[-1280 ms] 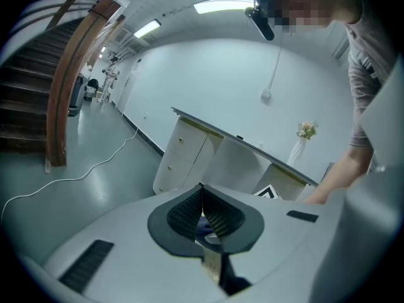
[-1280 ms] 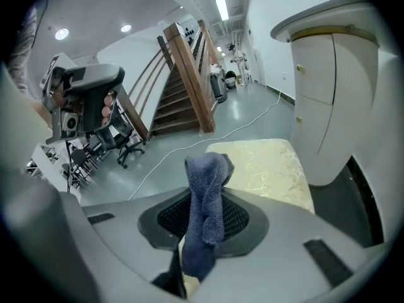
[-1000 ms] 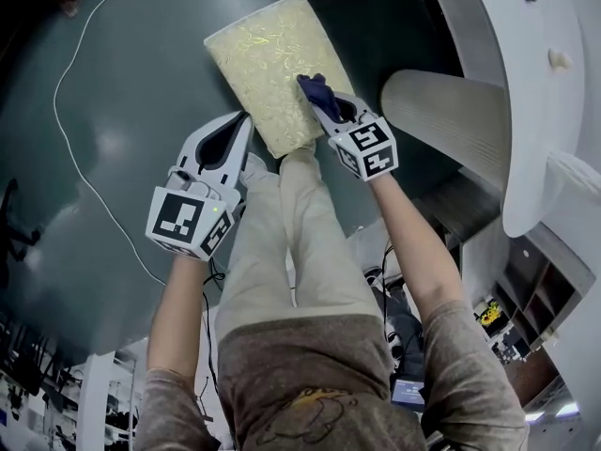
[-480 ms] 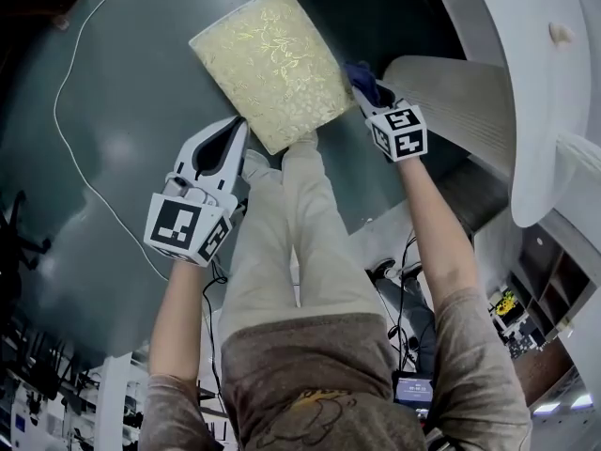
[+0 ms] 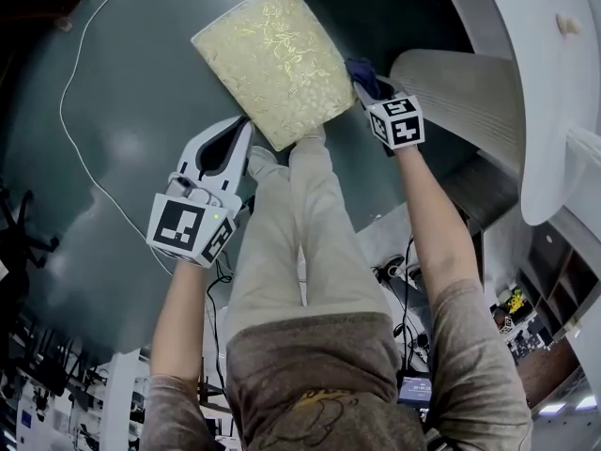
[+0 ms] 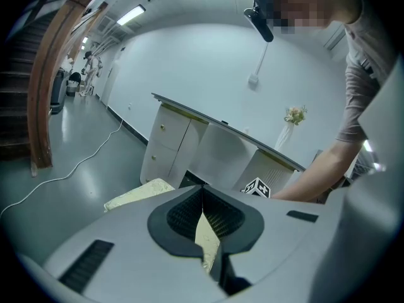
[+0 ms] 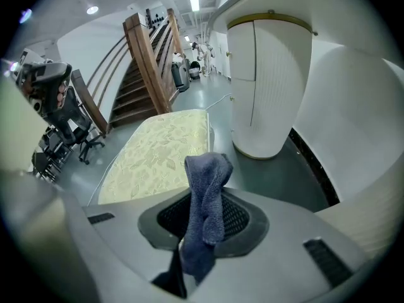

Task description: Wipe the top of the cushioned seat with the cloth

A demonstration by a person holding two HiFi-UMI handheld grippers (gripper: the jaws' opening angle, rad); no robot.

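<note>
In the head view the right claw (image 5: 359, 78) holds a blue cloth (image 5: 362, 67) just off the seat's (image 5: 268, 59) right edge, in the left gripper view the left claw (image 6: 203, 197) is pressed together and empty, and in the right gripper view the cloth is pinched.

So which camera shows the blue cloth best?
The right gripper view: the cloth fills the centre, pinched between the jaws. The head view shows only a small dark tuft; the left gripper view shows none.

Left gripper (image 5: 242, 128) and right gripper (image 5: 364, 83) are chunky white shells with black ribbed insides, plus black-and-white marker cubes (image 5: 192, 228). Person's in beige trousers (image 5: 282, 242) and a brownish short-sleeved tee (image 5: 319, 374) with a print.
</note>
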